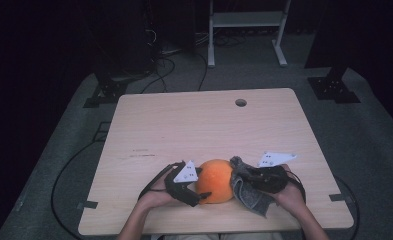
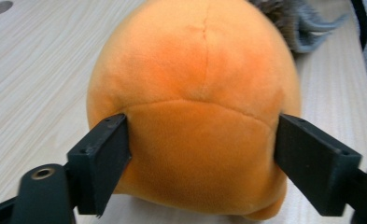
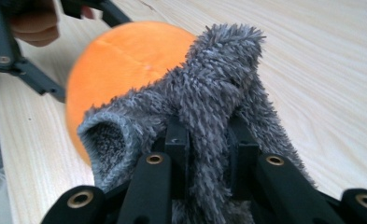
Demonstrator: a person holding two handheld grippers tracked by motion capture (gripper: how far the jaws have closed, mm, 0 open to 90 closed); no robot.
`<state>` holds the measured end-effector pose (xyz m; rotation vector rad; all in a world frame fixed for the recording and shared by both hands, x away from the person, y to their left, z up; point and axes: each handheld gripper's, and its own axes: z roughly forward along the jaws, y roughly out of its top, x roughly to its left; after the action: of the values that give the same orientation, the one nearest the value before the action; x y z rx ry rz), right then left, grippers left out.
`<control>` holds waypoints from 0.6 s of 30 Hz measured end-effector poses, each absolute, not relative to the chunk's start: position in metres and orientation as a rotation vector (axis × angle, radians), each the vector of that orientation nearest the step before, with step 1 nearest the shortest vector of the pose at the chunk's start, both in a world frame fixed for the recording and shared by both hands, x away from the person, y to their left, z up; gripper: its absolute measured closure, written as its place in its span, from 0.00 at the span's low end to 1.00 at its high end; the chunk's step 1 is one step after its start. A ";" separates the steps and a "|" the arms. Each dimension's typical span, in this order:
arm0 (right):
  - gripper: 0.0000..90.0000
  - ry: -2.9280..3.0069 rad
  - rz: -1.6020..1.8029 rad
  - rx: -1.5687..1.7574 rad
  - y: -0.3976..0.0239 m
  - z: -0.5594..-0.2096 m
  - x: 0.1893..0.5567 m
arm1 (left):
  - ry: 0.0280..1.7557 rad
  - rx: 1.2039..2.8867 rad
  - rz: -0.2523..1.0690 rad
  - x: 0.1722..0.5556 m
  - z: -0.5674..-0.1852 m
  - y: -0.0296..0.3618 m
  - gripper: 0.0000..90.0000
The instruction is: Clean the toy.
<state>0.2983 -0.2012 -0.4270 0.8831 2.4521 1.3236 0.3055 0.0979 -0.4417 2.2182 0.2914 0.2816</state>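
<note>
A round orange plush toy (image 1: 215,180) rests on the wooden table (image 1: 184,125) near its front edge. My left gripper (image 1: 198,187) reaches it from the left. In the left gripper view the two black jaws (image 2: 202,135) press into the lower sides of the plush toy (image 2: 195,84) and dent it. My right gripper (image 1: 245,180) sits just right of the toy, shut on a fold of grey fuzzy cloth (image 1: 250,197). In the right gripper view the cloth (image 3: 209,84) stands up between the jaws (image 3: 209,137) and leans against the plush toy (image 3: 120,56).
A round cable hole (image 1: 241,102) lies in the far part of the table. Black cables trail off both front corners to the grey carpet. A white frame (image 1: 246,30) and dark stands are on the floor beyond the far edge.
</note>
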 end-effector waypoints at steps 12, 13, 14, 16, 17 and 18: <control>0.82 2.472 1.288 0.978 -0.212 -0.439 0.307 | 0.303 2.215 0.272 0.304 -0.443 0.098 0.21; 0.82 2.448 1.317 0.967 -0.212 -0.433 0.306 | 0.290 2.216 0.276 0.304 -0.443 0.097 0.21; 0.82 2.434 1.341 0.958 -0.211 -0.429 0.305 | 0.281 2.218 0.279 0.303 -0.443 0.095 0.21; 0.82 2.411 1.400 0.929 -0.207 -0.421 0.303 | 0.263 2.223 0.286 0.301 -0.442 0.093 0.21; 0.82 2.414 1.411 0.913 -0.205 -0.419 0.302 | 0.259 2.224 0.288 0.301 -0.442 0.093 0.21; 0.82 2.423 1.404 0.898 -0.203 -0.419 0.302 | 0.259 2.222 0.285 0.301 -0.441 0.093 0.21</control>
<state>0.3018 -0.2026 -0.4189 0.8981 2.4231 1.4040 0.3010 0.0931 -0.4414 2.2224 0.2586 0.2852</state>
